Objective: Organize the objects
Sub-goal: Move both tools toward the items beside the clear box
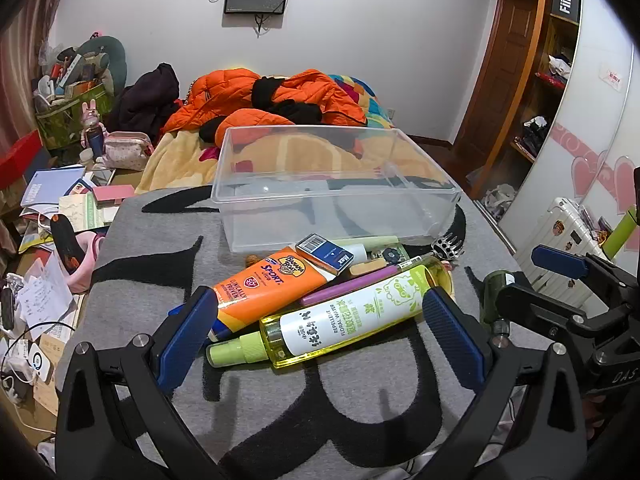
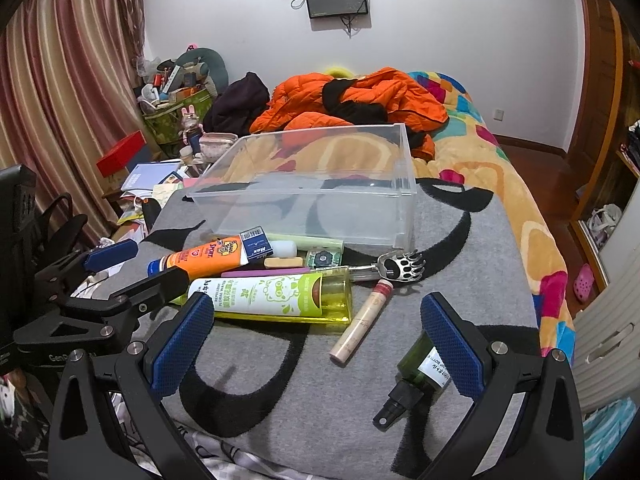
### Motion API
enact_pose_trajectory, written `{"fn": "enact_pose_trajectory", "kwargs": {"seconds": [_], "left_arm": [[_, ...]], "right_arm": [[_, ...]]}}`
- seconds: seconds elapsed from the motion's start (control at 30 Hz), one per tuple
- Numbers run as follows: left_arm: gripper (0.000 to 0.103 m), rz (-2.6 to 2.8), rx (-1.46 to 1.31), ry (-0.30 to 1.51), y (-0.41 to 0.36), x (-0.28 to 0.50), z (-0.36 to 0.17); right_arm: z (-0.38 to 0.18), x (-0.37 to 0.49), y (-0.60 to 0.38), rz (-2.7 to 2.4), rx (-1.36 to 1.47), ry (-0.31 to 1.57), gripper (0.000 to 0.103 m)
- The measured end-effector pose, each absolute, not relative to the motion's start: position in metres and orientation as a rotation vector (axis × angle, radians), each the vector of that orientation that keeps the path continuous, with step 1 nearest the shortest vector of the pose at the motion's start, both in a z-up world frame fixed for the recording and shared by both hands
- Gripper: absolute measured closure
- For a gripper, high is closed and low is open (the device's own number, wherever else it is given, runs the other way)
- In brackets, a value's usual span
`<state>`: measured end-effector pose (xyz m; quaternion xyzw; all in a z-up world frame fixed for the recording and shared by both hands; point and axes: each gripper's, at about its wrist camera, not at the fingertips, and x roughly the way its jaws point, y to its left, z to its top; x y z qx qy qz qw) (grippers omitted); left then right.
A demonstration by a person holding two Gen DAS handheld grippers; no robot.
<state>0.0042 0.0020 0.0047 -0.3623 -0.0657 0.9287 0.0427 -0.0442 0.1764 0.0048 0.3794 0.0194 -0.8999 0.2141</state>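
A clear plastic bin [image 1: 436, 210] [image 2: 404, 216] stands empty on the grey and black blanket. In front of it lies a pile: an orange sunscreen tube [image 1: 260, 288] [image 2: 208, 256], a yellow-green spray bottle [image 1: 340, 316] [image 2: 272, 294], a blue Max box [image 1: 326, 254] [image 2: 256, 242], a purple pen [image 1: 348, 284] and a metal claw scratcher [image 1: 448, 246] [image 2: 402, 266]. A beige tube [image 2: 362, 322] and a dark green spray bottle [image 2: 416, 372] lie nearer. My left gripper [image 1: 320, 336] is open, its jaws either side of the yellow-green bottle. My right gripper [image 2: 316, 344] is open above the blanket, the dark green bottle by its right finger.
An orange jacket [image 1: 256, 96] and dark clothes lie on the bed behind the bin. A cluttered side table with books and papers [image 1: 52, 188] stands at the left. A wardrobe [image 1: 552, 92] and a white suitcase [image 1: 560, 236] stand at the right.
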Motion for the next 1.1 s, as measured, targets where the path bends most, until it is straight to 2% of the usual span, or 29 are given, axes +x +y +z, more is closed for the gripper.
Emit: {"fn": "enact_pose_trajectory", "kwargs": {"seconds": [1.1], "left_arm": [[0.001, 2.826, -1.049, -0.208, 0.0045, 0.0093, 0.0102]], "right_arm": [[0.007, -0.044, 0.174, -2.488, 1.041, 0.038, 0.0]]}}
